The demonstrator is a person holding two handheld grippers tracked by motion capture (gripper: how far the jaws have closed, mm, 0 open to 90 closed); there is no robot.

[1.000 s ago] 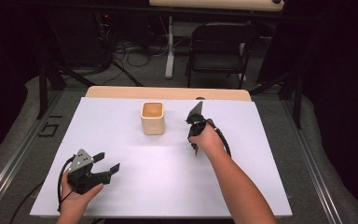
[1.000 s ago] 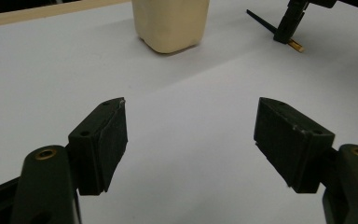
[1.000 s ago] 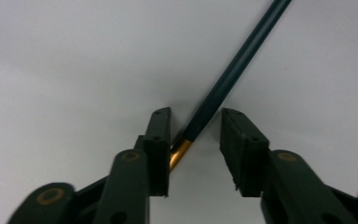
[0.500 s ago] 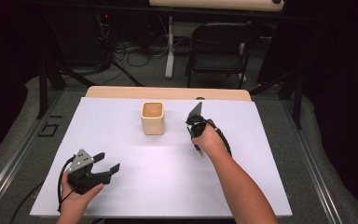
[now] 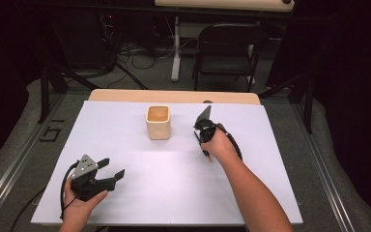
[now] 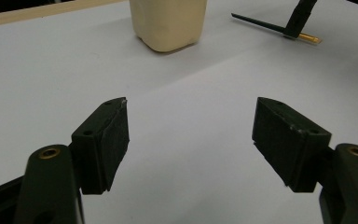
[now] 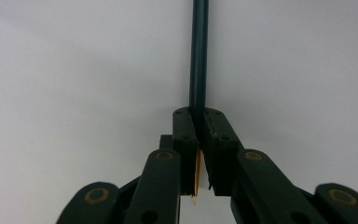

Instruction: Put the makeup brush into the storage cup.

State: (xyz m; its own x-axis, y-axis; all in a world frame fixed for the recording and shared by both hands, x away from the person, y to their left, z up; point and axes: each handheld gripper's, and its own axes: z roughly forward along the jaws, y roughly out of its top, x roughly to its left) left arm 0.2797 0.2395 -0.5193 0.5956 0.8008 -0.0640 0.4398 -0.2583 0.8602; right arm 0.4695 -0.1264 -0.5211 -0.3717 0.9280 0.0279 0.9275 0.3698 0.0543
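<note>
On the white table (image 5: pixel 174 193) the person's right hand (image 5: pixel 218 145) holds the right gripper (image 7: pixel 199 122) a little right of centre, and that gripper's fingers (image 7: pixel 185 140) are pressed tight on a thin dark pencil (image 7: pixel 198 56). In the right gripper view the pencil's dark green shaft runs straight up and away from the fingertips over the bare white surface, while a short yellowish end of it shows below, in the narrow slit between the two pads. In the high view the same yellowish end pokes out just under the hand, toward the person, and the gripper's black body points away, toward the far edge of the table. A cream, square-sided cup (image 5: pixel 158 122) stands upright on the table near the far edge, to the left of the right gripper and clearly apart from it; its open top shows a tan inside. The left gripper (image 6: pixel 191 135) sits at the near left part of the table in the person's left hand (image 5: pixel 79 205), well apart from the cup and the pencil. Its fingers (image 6: pixel 109 140) are spread wide with nothing between them, only white table showing in the gap. In the left gripper view the cup stands ahead at the top, and the pencil is visible at the upper right, held up off the table at a slant by the other gripper.
</note>
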